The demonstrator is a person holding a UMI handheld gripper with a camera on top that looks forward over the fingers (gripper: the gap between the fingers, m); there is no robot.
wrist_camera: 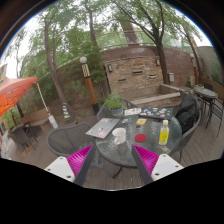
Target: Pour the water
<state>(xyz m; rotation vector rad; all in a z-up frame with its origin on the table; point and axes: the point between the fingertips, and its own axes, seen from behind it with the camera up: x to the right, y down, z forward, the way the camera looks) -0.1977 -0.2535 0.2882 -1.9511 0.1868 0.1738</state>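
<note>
While the tongs stand apart and empty short of the round glass worktop, the task's things wait on it: a pale cup near the worktop's middle and a yellow-green bottle toward its right rim. A laptop lies left of the cup. Judged by look, the bottle is light, smooth, perhaps slippery — best gripped at mid-body, upright.

I hold my gripper level and raised, its two fingers spread wide apart with nothing between them. My left pink pad and right pink pad flank the near edge of the round table.
</note>
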